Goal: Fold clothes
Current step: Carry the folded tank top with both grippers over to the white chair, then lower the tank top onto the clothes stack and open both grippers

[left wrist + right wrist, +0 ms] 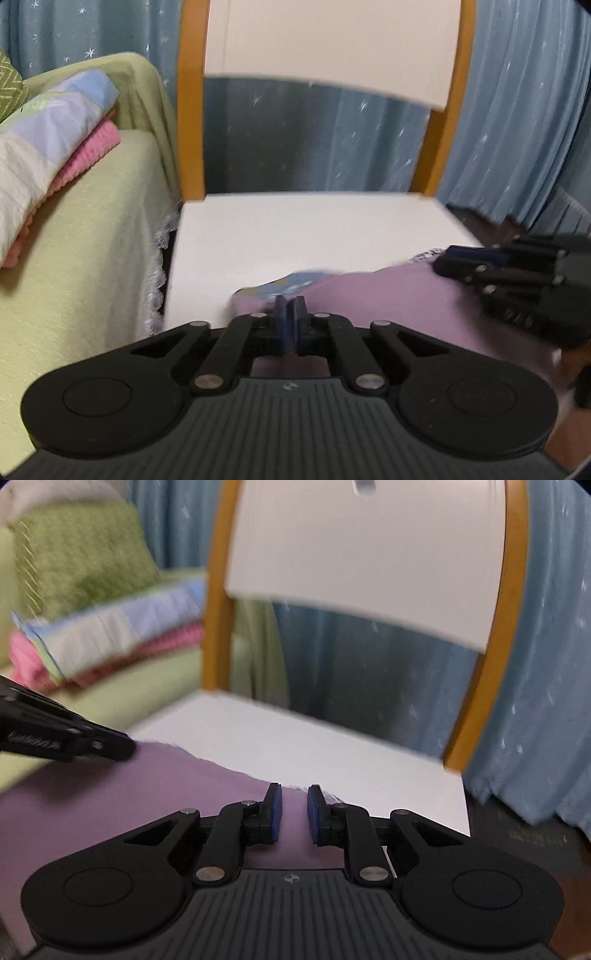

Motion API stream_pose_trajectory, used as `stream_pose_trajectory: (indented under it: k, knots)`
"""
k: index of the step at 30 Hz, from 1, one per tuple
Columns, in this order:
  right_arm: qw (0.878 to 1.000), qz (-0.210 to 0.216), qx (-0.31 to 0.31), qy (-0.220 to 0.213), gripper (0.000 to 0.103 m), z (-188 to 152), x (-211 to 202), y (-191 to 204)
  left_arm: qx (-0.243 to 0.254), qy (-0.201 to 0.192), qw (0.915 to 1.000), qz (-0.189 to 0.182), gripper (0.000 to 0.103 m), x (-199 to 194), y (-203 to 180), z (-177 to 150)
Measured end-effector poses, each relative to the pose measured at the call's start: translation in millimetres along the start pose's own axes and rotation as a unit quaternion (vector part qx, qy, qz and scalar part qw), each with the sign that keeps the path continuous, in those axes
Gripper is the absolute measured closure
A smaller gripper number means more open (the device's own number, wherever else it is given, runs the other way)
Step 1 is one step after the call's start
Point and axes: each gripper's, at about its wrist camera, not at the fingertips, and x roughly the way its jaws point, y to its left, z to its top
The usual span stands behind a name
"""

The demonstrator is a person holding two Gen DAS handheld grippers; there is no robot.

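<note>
A lilac garment [388,295] with a blue printed patch lies on the near part of a white chair seat [295,229]. My left gripper [290,304] is shut, its blue pads pinching the garment's edge. My right gripper [294,794] is slightly open over the same lilac cloth [147,794], with cloth showing in the gap between the pads. The right gripper also shows at the right of the left wrist view [517,280], and the left gripper at the left of the right wrist view [74,738]. Both views are blurred.
The chair has a wooden frame [190,129] and a white backrest [332,44]. A sofa with a pale green cover [92,240] stands on the left, with folded cloths [55,147] stacked on it and a green cushion [81,557]. Blue curtains [517,129] hang behind.
</note>
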Motion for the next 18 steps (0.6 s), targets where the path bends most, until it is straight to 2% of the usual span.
stream_pose_trajectory:
  k: [4, 7, 9, 13, 16, 18]
  knots:
    - [0.999, 0.026, 0.022, 0.01, 0.085, -5.3, 9.4, -10.8, -0.022, -0.013, 0.9996, -0.014, 0.101, -2.0, 12.1, -7.1]
    - [0.997, 0.045, 0.066, 0.014, 0.088, -0.5, 7.2, -25.9, -0.041, -0.021, 0.9988, -0.017, 0.101, -14.8, 21.7, -5.5]
    - [0.993, 0.051, 0.102, -0.014, 0.086, -2.0, -13.6, -34.7, -0.059, -0.038, 0.9975, -0.011, 0.101, -38.3, 28.2, -9.1]
    - [0.989, 0.058, 0.127, -0.055, 0.085, -21.5, -65.7, -35.7, -0.058, -0.054, 0.9968, 0.007, 0.101, -83.7, 23.7, -27.0]
    - [0.988, 0.057, 0.13, -0.064, 0.085, -44.1, -92.6, -24.3, -0.069, -0.062, 0.9956, -0.013, 0.101, -103.7, 14.6, -47.0]
    - [0.988, 0.048, 0.131, -0.068, 0.085, -59.4, -104.1, -17.1, -0.081, -0.053, 0.9949, -0.027, 0.1, -98.4, 11.2, -60.6]
